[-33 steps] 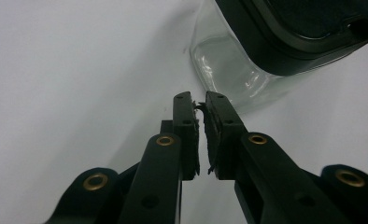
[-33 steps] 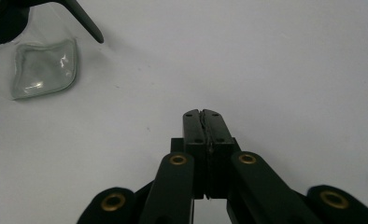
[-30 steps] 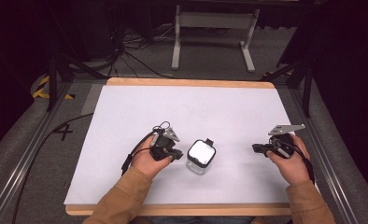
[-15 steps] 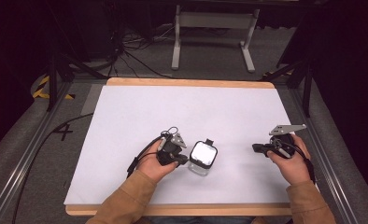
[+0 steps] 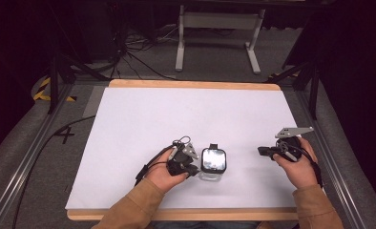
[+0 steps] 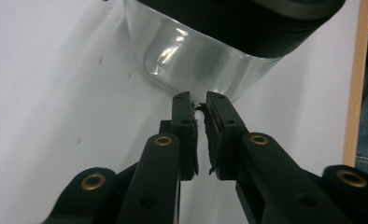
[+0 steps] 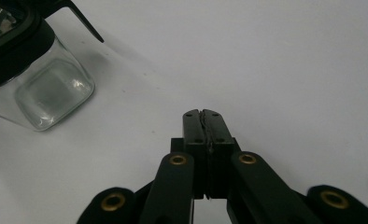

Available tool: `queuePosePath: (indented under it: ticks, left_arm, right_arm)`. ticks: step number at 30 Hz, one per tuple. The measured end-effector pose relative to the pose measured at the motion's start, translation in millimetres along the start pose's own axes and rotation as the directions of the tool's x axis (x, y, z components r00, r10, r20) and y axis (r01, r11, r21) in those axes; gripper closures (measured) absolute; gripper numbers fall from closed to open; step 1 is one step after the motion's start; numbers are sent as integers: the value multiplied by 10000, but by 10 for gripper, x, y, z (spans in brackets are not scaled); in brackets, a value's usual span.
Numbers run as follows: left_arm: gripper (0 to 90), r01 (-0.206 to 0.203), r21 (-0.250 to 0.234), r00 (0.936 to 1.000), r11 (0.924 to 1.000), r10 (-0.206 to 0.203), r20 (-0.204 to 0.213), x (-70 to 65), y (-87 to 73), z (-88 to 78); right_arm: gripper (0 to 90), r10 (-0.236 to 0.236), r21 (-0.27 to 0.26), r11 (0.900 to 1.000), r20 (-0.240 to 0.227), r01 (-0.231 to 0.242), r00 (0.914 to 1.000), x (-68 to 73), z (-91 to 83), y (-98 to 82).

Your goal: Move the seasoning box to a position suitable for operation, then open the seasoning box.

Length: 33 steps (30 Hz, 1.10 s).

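- A clear glass jar (image 5: 213,164) with a black-rimmed lid stands on the white table sheet (image 5: 186,119), toward the near edge and a little left of the middle.
- The lid's top is a shiny window that throws back the room light; I can read no brand, label or print on it from above.
- In the left gripper view the jar (image 6: 191,60) is bare clear glass under a dark lid band, again with no lettering that I can make out.
- The left gripper (image 5: 192,166) sits just beside the jar on its left, the tips right up at the glass wall.
- Its jaws have just been opening a little: a thin slit shows between the pads (image 6: 187,135), and nothing lies in that slit.
- The left gripper (image 6: 199,100) grips nothing; whether its tips actually touch the glass I cannot tell.
- The right gripper (image 5: 264,151) is held well apart from the jar, off to the right, pointing back toward it.
- In its own view the right gripper (image 7: 202,113) is clenched tight, pad against pad, with nothing between.
- The only writing I can read is a dark "4" mark (image 5: 65,136) on the grey surround left of the table.
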<state>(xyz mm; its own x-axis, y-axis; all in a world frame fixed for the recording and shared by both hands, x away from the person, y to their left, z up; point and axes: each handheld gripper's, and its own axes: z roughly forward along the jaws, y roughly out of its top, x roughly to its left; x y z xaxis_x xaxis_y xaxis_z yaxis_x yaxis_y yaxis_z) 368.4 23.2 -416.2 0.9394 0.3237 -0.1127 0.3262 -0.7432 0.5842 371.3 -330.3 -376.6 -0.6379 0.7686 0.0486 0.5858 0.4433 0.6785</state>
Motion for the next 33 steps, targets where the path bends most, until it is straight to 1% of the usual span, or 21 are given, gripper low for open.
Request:
queuePosePath:
  ticks: [1,2,6,7,8,10,12,14,15,17,19,20,22,24,25,26,27,29,30,31,33]
  left_arm:
    - [806,-41,-21,10000,10000,41,-42,-5,1,18]
    - [804,-60,111,10000,9999,61,-46,-4,3,20]
    - [804,-28,-38,10000,10000,28,65,6,-3,13]
    - [803,115,-59,9999,9999,-115,77,1,-7,3]
    - [795,3,-178,9999,9998,-1,116,21,-6,-8]
    - [788,164,-271,9999,9995,-164,0,49,-17,-69]
    - [786,219,-625,9997,9978,-226,-110,99,-37,-179]
    - [781,564,-1064,9982,9927,-584,-164,133,-63,-287]
    - [776,676,-1317,9970,9890,-720,-292,175,-83,-376]
    - [751,1089,-1730,9901,9789,-1223,-688,252,-137,-537]
    - [749,1520,-2208,9834,9634,-1698,-640,336,-210,-678]
    - [746,1747,-2428,9784,9542,-1959,-661,373,-251,-741]
    - [737,1977,-2504,9714,9477,-2236,-795,429,-312,-842]
    - [723,2134,-2603,9655,9416,-2440,-912,481,-377,-942]
    - [716,2203,-2587,9617,9405,-2538,-1036,509,-416,-1006]
    - [713,2326,-2624,9567,9365,-2689,-1116,524,-446,-1044]
    - [711,2307,-2646,9532,9363,-2721,-1319,542,-479,-1082]
    - [706,2495,-2666,9408,9310,-2983,-1612,560,-537,-1142]
    - [703,2537,-2525,9357,9337,-3031,-1808,572,-560,-1168]
    - [703,2590,-2500,9299,9329,-3109,-1966,576,-583,-1185]
    - [698,2652,-2444,9262,9327,-3169,-2043,593,-623,-1232]
  right_arm:
    - [900,-56,19,10000,8,56,10000,-3,-2,-2]
    - [900,-78,14,10000,9,78,10000,-4,-3,-3]
    - [900,2,24,10000,20,-2,10000,-5,-14,-8]
    - [900,5,29,10000,18,-5,10000,-7,-15,-8]
    - [900,17,19,10000,22,-17,10000,-7,-16,-8]
    - [900,-22,6,10000,-6,22,10000,-10,-18,-3]
    - [900,-32,1,10000,-43,32,10000,-10,-22,-1]
    - [900,-49,-51,10000,-120,49,9999,-18,-22,-2]
    - [900,-73,-71,9999,-181,72,9998,-22,-23,-4]
    - [900,-132,-122,9998,-361,128,9993,-21,-29,-3]
    - [900,-262,-209,9995,-556,250,9981,-11,-40,11]
    - [900,-324,-204,9993,-603,312,9977,-7,-48,21]
    - [900,-427,-295,9987,-736,406,9964,1,-57,44]
    - [900,-514,-408,9980,-937,478,9943,13,-66,73]
    - [900,-533,-470,9977,-1030,487,9933,19,-72,91]
    - [900,-566,-548,9972,-1170,504,9915,26,-75,114]
    - [900,-661,-589,9965,-1202,593,9906,31,-74,133]
    - [900,-817,-613,9954,-1353,739,9874,49,-65,181]
    - [900,-916,-630,9945,-1418,834,9856,61,-57,209]
    - [900,-1027,-624,9936,-1501,942,9833,73,-44,243]
    - [900,-1185,-596,9922,-1689,1099,9785,110,-29,324]
